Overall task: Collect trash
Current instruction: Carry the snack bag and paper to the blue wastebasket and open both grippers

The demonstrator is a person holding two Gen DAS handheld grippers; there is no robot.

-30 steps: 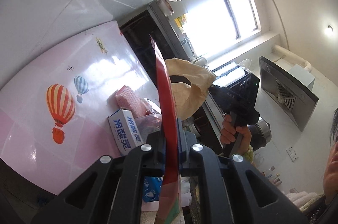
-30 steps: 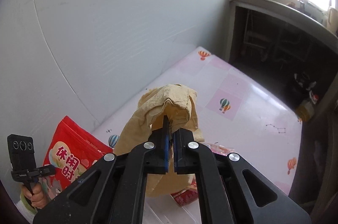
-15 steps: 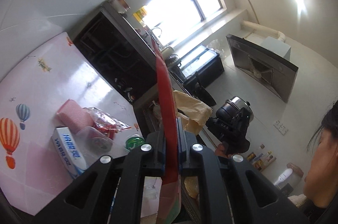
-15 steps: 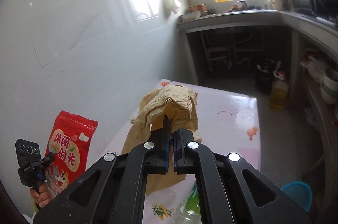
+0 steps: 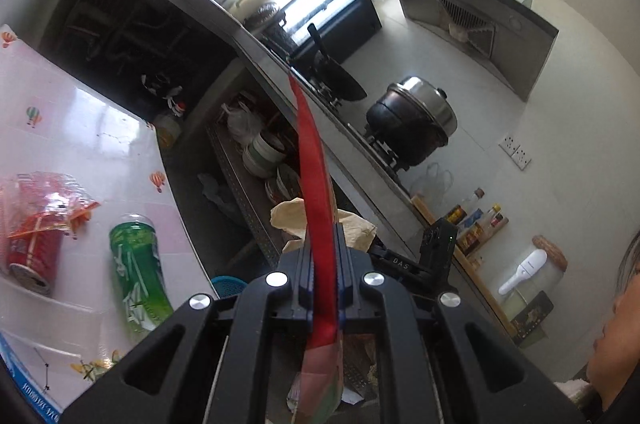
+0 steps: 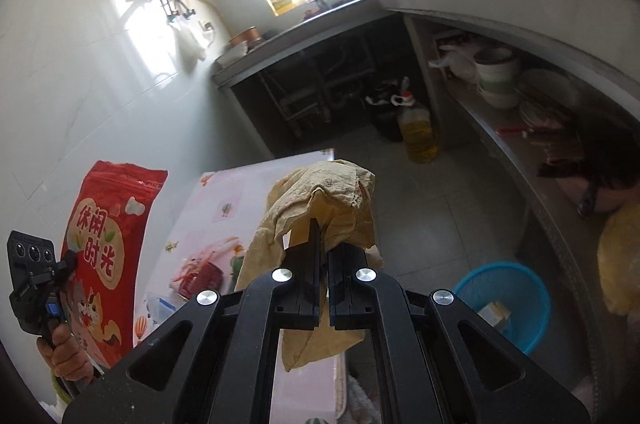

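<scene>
Left gripper (image 5: 323, 276) pinching the red snack bag (image 5: 316, 208), right gripper (image 6: 323, 278) clamped on a yellow rag (image 6: 320, 200), both lifted clear, probably headed for the blue bin (image 6: 516, 288).

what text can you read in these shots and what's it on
"休闲时光": large characters on the red snack bag, held in the left claw.
"DAS": small white letters on the black device beside that claw.
Green bottle, red can, blue-edged box: print too blurred to read.

Left gripper (image 5: 323, 256) is clamped on a red snack bag (image 5: 316, 184); right gripper (image 6: 322, 248), just beside that bag, pinches a yellow cloth (image 6: 320, 192).
</scene>
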